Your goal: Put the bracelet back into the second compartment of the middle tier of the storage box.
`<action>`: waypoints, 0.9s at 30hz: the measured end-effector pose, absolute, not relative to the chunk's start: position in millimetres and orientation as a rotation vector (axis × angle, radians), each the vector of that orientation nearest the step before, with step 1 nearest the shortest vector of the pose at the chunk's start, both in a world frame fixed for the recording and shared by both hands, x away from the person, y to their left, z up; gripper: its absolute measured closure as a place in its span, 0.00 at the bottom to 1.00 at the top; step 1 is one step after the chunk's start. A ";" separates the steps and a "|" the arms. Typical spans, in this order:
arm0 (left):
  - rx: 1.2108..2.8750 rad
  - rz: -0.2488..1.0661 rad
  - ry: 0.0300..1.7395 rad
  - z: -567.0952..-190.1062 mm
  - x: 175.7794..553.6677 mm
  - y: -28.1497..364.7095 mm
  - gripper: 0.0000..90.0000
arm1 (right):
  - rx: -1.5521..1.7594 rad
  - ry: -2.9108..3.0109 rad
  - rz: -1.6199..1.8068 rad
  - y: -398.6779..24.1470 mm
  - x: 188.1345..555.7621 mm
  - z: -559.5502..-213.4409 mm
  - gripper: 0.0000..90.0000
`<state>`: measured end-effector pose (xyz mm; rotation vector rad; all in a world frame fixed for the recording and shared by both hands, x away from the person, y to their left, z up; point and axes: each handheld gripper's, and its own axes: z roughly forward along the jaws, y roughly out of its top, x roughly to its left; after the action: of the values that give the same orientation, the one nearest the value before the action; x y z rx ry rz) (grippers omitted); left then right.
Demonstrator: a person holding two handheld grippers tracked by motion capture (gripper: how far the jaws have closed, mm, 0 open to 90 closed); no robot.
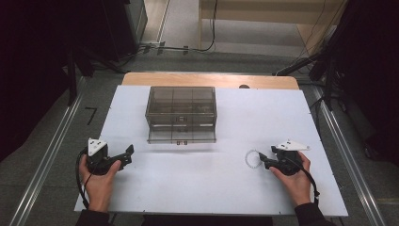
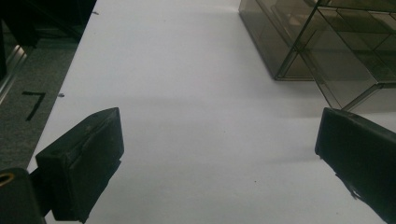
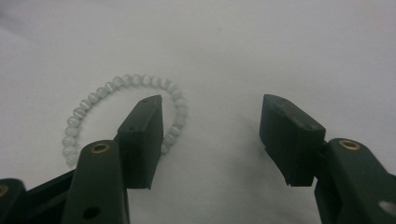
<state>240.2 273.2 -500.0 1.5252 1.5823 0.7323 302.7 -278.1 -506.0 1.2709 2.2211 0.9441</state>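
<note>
A smoky clear plastic drawer box stands at the middle back of the white table; its corner shows at the top right of the left gripper view. A pale bead bracelet lies flat on the table right of centre. My right gripper is open just beside it; in the right gripper view one jaw covers part of the bracelet's ring, nothing lies between the jaws. My left gripper is open at the front left, its jaws wide apart over bare table.
The table's left edge runs close to the left gripper, with grey floor and a black tape mark beyond. A wooden board sticks out behind the table. Dark stands and cables flank both sides.
</note>
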 end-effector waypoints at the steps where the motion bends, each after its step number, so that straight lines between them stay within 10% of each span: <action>1: 1.525 0.732 1.582 -500.0 240.2 273.2 0.02 | 1.272 2.225 0.945 -277.1 302.9 -506.7 0.43; 27: 1.530 0.722 1.592 -501.3 240.9 272.7 0.02 | 1.333 2.206 0.932 -263.3 297.4 -507.4 0.83</action>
<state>240.9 272.7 -501.3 1.5296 1.5917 0.7222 297.4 -263.3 -507.4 1.3333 2.2064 0.9318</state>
